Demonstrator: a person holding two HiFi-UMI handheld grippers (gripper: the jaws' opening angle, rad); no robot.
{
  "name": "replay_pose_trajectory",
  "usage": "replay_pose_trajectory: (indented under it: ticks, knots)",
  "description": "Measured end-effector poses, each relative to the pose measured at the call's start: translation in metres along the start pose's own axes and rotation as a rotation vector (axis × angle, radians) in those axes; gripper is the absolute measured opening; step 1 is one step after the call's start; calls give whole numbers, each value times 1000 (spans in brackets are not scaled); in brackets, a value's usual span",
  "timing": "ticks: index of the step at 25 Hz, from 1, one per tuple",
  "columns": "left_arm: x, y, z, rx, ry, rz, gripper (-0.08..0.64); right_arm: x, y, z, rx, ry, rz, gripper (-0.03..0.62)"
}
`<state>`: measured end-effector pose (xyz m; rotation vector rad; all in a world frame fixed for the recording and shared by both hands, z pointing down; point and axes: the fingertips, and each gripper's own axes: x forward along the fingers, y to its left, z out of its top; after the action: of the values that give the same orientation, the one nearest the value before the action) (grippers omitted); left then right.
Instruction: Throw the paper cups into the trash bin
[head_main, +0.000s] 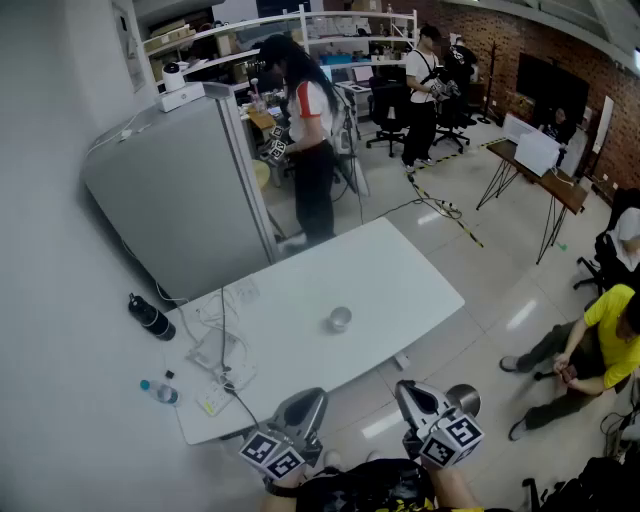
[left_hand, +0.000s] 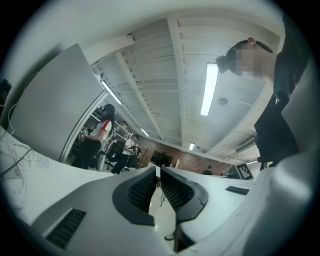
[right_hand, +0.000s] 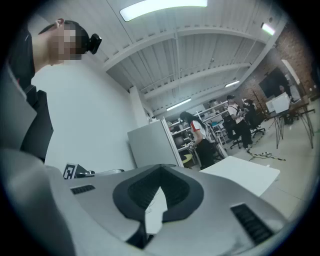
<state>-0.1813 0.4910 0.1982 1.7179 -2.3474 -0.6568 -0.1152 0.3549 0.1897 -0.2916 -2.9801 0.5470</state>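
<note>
One paper cup (head_main: 339, 320) stands upright near the middle of the white table (head_main: 400, 270) in the head view. Both grippers hover at the table's near edge, well short of the cup. My left gripper (head_main: 303, 400) has its jaws together with nothing between them, which the left gripper view confirms (left_hand: 157, 170). My right gripper (head_main: 413, 392) is shut and empty as well (right_hand: 160, 167). A round grey trash bin (head_main: 466, 398) shows on the floor just behind the right gripper, partly hidden by it.
Cables and a power strip (head_main: 225, 355) lie on the table's left end. A dark bottle (head_main: 150, 317) and a clear bottle (head_main: 158, 391) sit left of it. A grey partition (head_main: 180, 200) stands behind. One person (head_main: 310, 150) stands beyond the table; another in yellow (head_main: 600, 340) sits at right.
</note>
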Motion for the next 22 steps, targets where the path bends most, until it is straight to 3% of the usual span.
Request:
replay_pose_trajectory:
  ticks: [16,22]
  knots:
    - [-31,50,14,-5,-16,-10,21,47,46,-9,-44,5,27,4]
    - [-29,70,19,-7,-14,-16,21,56,38,-16,-26,9,-7,5]
